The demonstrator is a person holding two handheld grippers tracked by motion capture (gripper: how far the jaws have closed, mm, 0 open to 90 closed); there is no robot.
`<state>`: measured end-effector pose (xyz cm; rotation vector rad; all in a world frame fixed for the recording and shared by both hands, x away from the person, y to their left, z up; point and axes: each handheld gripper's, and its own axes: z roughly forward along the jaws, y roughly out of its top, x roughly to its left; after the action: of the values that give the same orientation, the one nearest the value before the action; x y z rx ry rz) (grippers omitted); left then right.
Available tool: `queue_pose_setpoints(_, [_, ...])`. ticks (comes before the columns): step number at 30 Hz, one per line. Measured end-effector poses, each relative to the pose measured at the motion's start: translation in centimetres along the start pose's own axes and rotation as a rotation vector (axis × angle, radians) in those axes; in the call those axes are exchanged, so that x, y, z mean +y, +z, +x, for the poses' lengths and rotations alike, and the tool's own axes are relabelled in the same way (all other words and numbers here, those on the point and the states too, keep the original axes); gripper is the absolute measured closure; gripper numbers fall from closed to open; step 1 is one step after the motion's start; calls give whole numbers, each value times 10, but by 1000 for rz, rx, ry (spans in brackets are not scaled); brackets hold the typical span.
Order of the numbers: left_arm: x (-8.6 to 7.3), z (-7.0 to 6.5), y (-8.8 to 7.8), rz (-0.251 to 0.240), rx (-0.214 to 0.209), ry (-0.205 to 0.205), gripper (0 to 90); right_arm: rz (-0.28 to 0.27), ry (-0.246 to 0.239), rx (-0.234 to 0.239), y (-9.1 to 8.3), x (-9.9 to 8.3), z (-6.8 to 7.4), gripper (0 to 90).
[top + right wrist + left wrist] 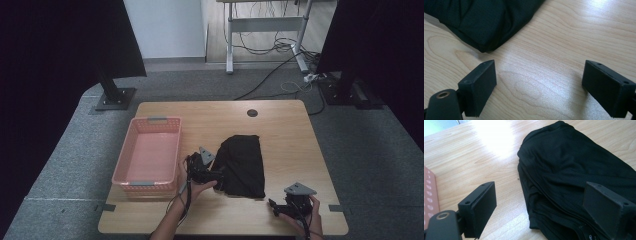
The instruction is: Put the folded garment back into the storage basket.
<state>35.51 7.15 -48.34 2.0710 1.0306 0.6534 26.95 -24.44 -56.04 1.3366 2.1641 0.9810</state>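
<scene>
A folded black cloth lies in the middle of the wooden table. My left gripper is at the cloth's near left edge, open, its jaws straddling the cloth's edge: one jaw over bare wood, the other over the fabric. My right gripper is near the table's front right, open, over bare wood a little off the cloth's near corner. Nothing is between its jaws.
A pink plastic basket stands at the table's left, close beside my left hand; its perforated wall shows at the left gripper view's edge. A round cable hole is at the table's back. Black stands and floor cables lie beyond.
</scene>
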Motion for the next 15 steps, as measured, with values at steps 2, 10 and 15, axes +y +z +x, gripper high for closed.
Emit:
queue_pose_setpoints(2, [1,0,1,-2,-2,-2,116,0,-1,0,0,0,0,119])
queue_pose_setpoints(10, [5,0,9,-9,-19,-10,115,0,-1,1,0,0,0,119])
queue_pose_setpoints(15, [5,3,13,-6,-21,-14,115,0,-1,1,0,0,0,119])
